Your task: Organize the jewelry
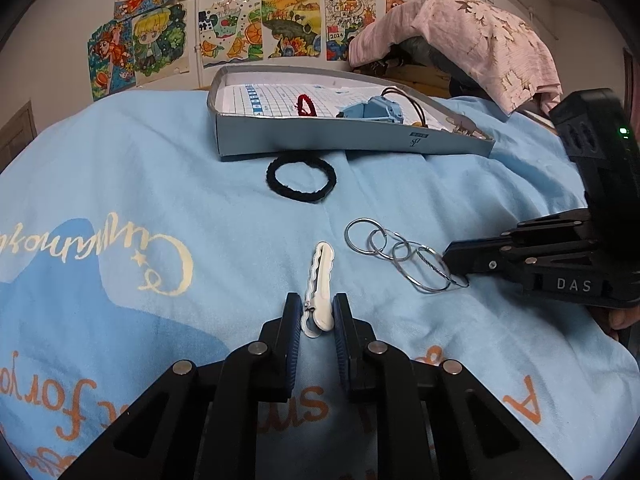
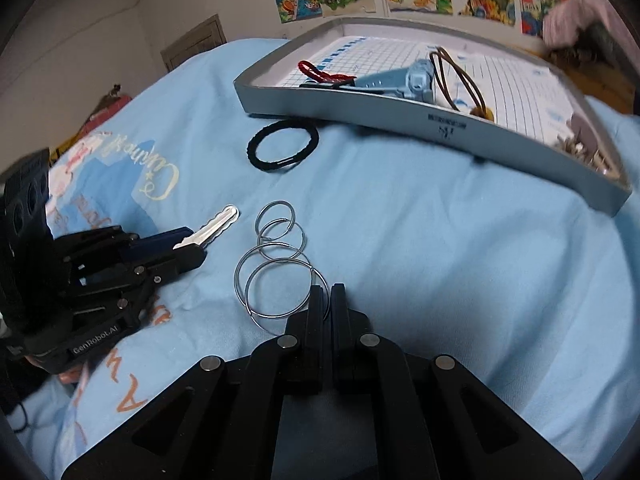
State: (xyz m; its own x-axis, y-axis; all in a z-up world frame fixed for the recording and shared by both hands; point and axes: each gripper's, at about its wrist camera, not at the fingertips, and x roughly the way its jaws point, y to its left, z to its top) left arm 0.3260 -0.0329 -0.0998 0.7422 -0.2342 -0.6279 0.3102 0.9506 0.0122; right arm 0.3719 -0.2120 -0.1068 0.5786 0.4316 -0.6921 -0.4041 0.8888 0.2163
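Note:
A white hair clip [image 1: 319, 288] lies on the blue cloth, its near end between the pads of my left gripper [image 1: 317, 312], which touch or nearly touch it; it also shows in the right wrist view [image 2: 208, 229]. Several silver rings [image 1: 400, 254] lie linked to its right. My right gripper [image 2: 326, 300] is shut on the edge of the nearest ring [image 2: 280, 294]. A black hair tie [image 1: 301, 179] lies in front of the grey tray [image 1: 320, 140], which holds a red hair tie [image 1: 306, 105], a blue clip [image 1: 372, 110] and a brown hair tie [image 2: 456, 76].
The blue printed cloth [image 1: 160, 184] covers the whole surface. A pink garment [image 1: 472, 36] is heaped behind the tray at the right. Drawings [image 1: 224, 28] hang on the wall behind. Small metal pieces [image 2: 580, 148] lie in the tray's right corner.

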